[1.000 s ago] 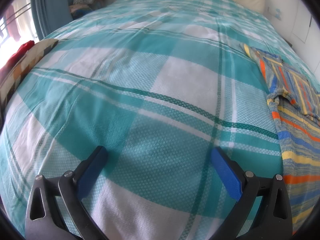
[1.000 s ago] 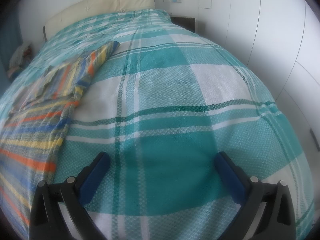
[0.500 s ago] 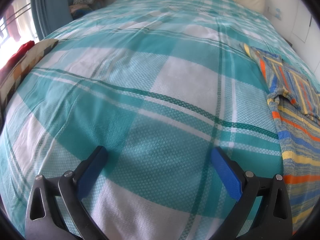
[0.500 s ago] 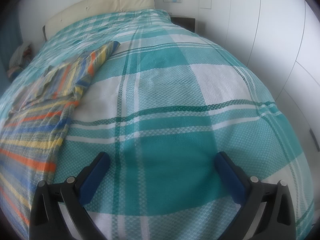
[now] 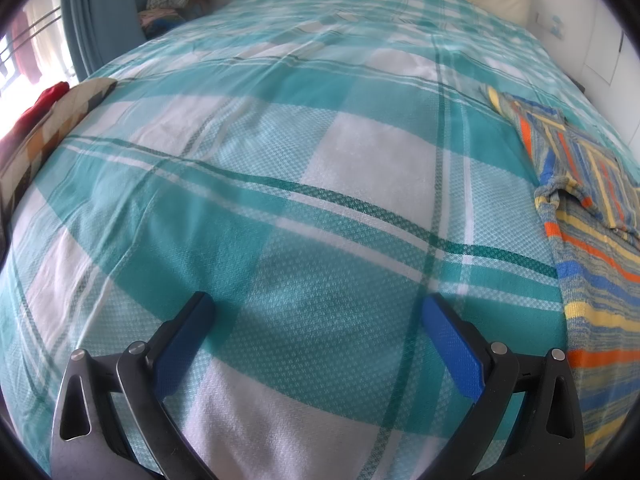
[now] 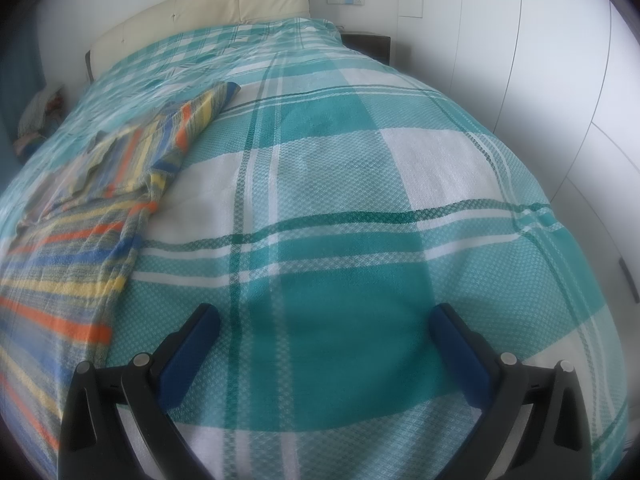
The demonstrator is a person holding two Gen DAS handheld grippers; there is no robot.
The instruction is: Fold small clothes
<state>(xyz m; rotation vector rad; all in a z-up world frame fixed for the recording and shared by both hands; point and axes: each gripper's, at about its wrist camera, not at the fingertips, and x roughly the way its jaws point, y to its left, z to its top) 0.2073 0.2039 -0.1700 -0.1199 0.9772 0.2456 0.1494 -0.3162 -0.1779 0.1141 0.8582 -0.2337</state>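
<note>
Left wrist: my left tongs (image 5: pixel 316 312) hang spread over the bed (image 5: pixel 280 152), striped shirt (image 5: pixel 592 240) toward its right edge. Right wrist: my right tongs (image 6: pixel 324 322) gape too; pinching bedcover with shirt could drag both.

Left gripper (image 5: pixel 318 312), right gripper (image 6: pixel 324 322): jaws wide

A bed (image 6: pixel 360 208) under a teal and white checked cover is filling the room, its cream headboard (image 6: pixel 224 4) resting against a white wall. White wardrobe doors (image 6: pixel 552 80) are standing alongside, and daylight is coming through a window (image 5: pixel 24 52) beside a blue curtain (image 5: pixel 100 12).
</note>
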